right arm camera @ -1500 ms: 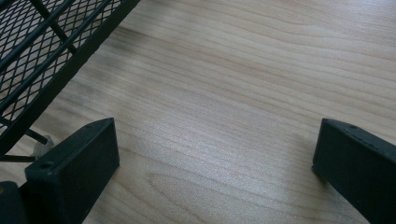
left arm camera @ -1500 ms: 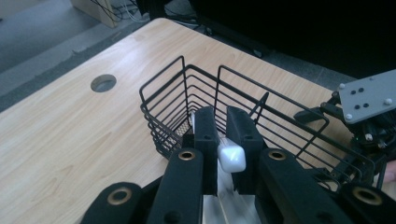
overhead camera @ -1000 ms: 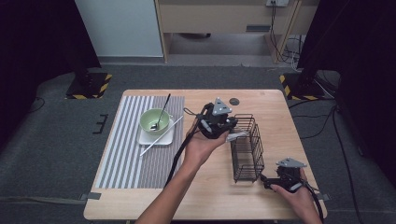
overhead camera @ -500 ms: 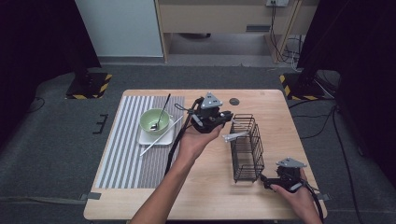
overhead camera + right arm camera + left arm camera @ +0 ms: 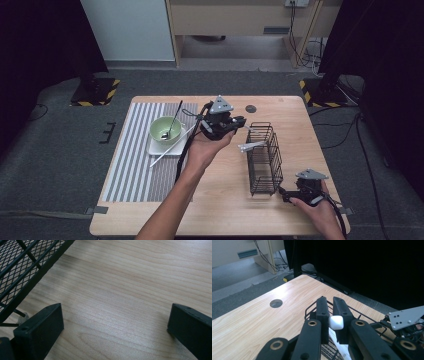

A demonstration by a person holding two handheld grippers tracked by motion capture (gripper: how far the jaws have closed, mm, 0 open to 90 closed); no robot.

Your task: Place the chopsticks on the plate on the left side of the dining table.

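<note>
Care matters most as we bring the chopstick [image 5: 251,146] to the basket [image 5: 264,159]: the left gripper [image 5: 333,315] has its jaws nearly closed on the white square end, and the rest of the stick slants down across the basket's top rim, so we judge that we should tip it steeper, line its free end up with the opening, and only loosen the jaws once the tip is well inside the wire walls. Letting go early could leave it lying across the rim or sliding off onto the table [image 5: 220,200]. Our left forearm reaches forward from the near edge, palm under the gripper, held above the table just left of the basket's far end. Our right gripper [image 5: 287,195] rests low on the wood beside the basket's near corner, jaws wide apart and empty, well placed to steady the basket. A second chopstick [image 5: 170,149] lies against the plate [image 5: 158,148] under the bowl [image 5: 165,130].
</note>
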